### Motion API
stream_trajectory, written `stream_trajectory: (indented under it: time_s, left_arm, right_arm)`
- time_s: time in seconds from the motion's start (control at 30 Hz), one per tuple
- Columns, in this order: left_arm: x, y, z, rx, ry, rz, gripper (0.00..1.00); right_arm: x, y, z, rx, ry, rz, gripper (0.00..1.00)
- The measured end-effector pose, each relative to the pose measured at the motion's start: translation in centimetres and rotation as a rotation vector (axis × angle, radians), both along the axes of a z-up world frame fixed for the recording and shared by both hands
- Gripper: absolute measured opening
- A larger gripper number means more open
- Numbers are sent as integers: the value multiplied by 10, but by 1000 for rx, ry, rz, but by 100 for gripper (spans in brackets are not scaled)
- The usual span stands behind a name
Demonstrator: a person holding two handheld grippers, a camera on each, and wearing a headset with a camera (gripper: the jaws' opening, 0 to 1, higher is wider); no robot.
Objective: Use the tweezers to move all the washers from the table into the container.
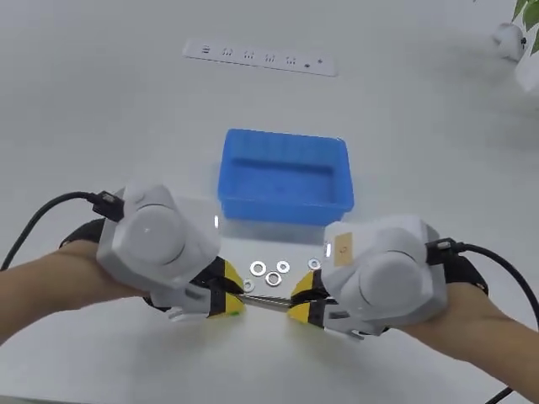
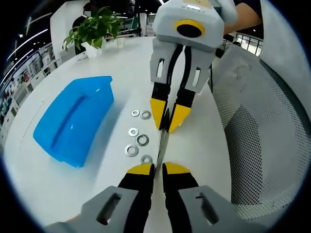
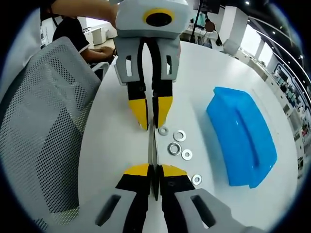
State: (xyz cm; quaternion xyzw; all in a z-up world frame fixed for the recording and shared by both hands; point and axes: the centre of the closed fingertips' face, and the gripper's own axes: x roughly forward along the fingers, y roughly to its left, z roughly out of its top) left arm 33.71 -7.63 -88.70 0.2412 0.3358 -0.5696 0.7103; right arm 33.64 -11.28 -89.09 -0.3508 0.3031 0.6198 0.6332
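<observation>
My left gripper (image 1: pixel 232 293) and right gripper (image 1: pixel 299 300) face each other, both clamped on the tweezers (image 1: pixel 269 301), one at each end. The washers (image 1: pixel 273 279) lie loose on the white table (image 1: pixel 126 126) just beside the tweezers, near the blue container (image 1: pixel 282 206).

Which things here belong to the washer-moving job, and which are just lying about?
Job: tweezers, gripped at either end by the left gripper and right gripper; washers on the table; blue container.
Lying about: power strip; potted plant; mesh chair.
</observation>
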Motion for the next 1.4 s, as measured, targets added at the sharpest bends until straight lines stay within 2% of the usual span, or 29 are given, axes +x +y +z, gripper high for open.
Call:
stream_trajectory:
  time_s: [0.1,0.3,0.37,0.43,0.57,0.7,0.73,0.8,1.0,1.1,1.13,1.2,1.3,1.4]
  left_arm:
    - [2,1,0,13,-23,-2,7]
    - [2,2,0,16,-29,-12,7]
    - [0,4,0,29,-45,-34,7]
    - [-4,5,0,35,-39,-46,6]
    - [-9,8,9,33,-53,-73,6]
    - [-7,9,27,-3,-74,-62,6]
    - [-7,9,33,-20,-66,-56,6]
    - [-6,7,43,-39,-73,-52,6]
    - [-9,0,60,-48,-93,-82,6]
    - [-9,-7,73,-92,-97,-70,5]
    - [-9,-8,76,-100,-93,-68,5]
    - [-8,-12,82,-116,-102,-66,5]
    - [-7,-14,82,-122,-100,-63,5]
    - [-5,-21,86,-151,-97,-48,5]
  right_arm:
    - [1,1,0,7,-3,-6,8]
    - [0,2,3,27,-6,-17,8]
    - [-1,4,5,40,-13,-14,8]
    - [-2,5,7,45,-18,-2,8]
    - [-7,7,10,59,-31,22,8]
    - [-5,8,17,95,-48,8,8]
    - [-5,8,18,102,-51,8,8]
    - [-5,8,20,115,-60,6,8]
    - [-6,11,24,143,-88,19,8]
    - [-6,12,26,174,-98,12,7]
    - [-5,13,28,190,-96,1,7]
    - [-4,14,30,226,-90,-21,7]
    - [-3,13,31,257,-79,-36,7]
    - [-2,11,32,302,-63,-62,7]
